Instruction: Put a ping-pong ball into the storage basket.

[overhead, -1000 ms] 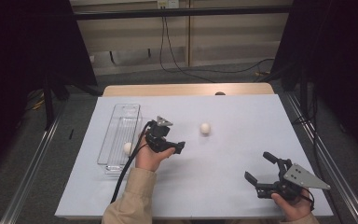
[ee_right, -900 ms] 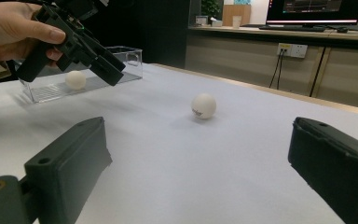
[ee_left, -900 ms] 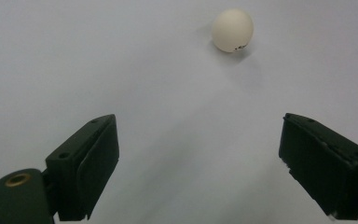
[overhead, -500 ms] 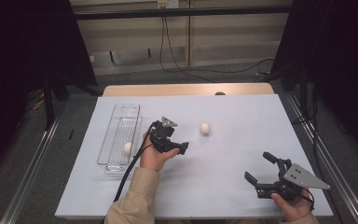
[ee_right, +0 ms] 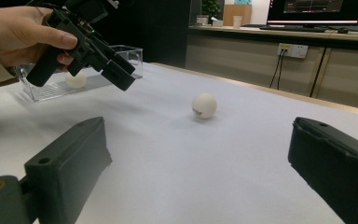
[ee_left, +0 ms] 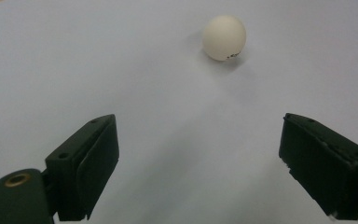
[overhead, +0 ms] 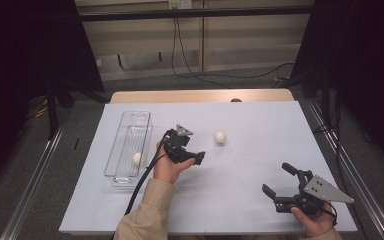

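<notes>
A white ball [overhead: 220,137] [ee_left: 224,38] [ee_right: 203,105] lies loose on the white table top [overhead: 240,165]. My left gripper [overhead: 194,155] [ee_left: 196,170] hovers a short way left of it, jaws open and empty, pointing toward it. A second white ball [overhead: 137,158] [ee_right: 76,80] rests inside the clear plastic tray [overhead: 127,145] [ee_right: 56,88] at the left. My right gripper [overhead: 278,182] [ee_right: 200,186] sits near the front right corner, held low, open with nothing between its jaws. The right gripper view shows the left gripper [ee_right: 121,74] in a hand, above the table.
A wooden strip [overhead: 200,96] borders the table's far edge. Metal rails [overhead: 35,175] run along both sides, and cables [overhead: 190,60] hang on the floor behind. Dark curtains stand at the left and right.
My left gripper has drifted a little to the right, away from the tray and closer to the loose ball. The right gripper has kept still.
</notes>
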Demonstrator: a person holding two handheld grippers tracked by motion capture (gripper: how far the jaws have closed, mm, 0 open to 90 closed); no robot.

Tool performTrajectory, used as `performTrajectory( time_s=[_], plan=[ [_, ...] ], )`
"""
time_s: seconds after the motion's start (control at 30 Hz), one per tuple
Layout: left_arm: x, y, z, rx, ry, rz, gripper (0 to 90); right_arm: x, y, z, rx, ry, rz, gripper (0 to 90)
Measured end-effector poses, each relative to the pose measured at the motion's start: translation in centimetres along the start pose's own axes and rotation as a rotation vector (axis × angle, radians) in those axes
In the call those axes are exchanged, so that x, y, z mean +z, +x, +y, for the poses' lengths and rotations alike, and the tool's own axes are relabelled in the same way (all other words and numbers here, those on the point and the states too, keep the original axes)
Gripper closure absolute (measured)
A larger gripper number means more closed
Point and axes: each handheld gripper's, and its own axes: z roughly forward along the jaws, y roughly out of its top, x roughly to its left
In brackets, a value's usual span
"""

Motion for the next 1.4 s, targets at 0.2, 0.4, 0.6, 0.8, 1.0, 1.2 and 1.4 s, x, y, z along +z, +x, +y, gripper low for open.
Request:
performTrajectory(
  time_s=[0.2,0.4,0.6,0.8,1.0,1.2,1.4],
  plan=[
    [0.4,-0.1,0.0,0.000,0.004,-0.004,12.1,0.0,0.0,0.0,0.001,0.000,-0.001,4.4],
    [0.6,-0.2,0.1,-0.008,-0.006,-0.007,12.1,0.0,0.0,0.0,0.000,0.001,-0.001,4.4],
    [0.8,-0.3,0.2,-0.003,-0.004,-0.011,12.1,0.0,0.0,0.0,0.000,0.001,-0.002,4.4],
    [1.1,-0.4,0.2,-0.003,-0.004,-0.009,12.1,0.0,0.0,0.0,-0.002,0.004,-0.002,4.4],
    [1.3,-0.5,0.3,-0.005,-0.013,-0.014,12.1,0.0,0.0,0.0,-0.005,0.005,-0.001,4.4],
    [1.6,-0.7,0.5,-0.002,-0.019,-0.013,12.1,0.1,0.0,0.0,-0.005,0.009,-0.003,4.4],
    [1.9,-0.8,0.6,0.000,-0.020,-0.013,12.1,0.1,0.0,0.0,-0.008,0.007,-0.001,4.4]
  ],
)
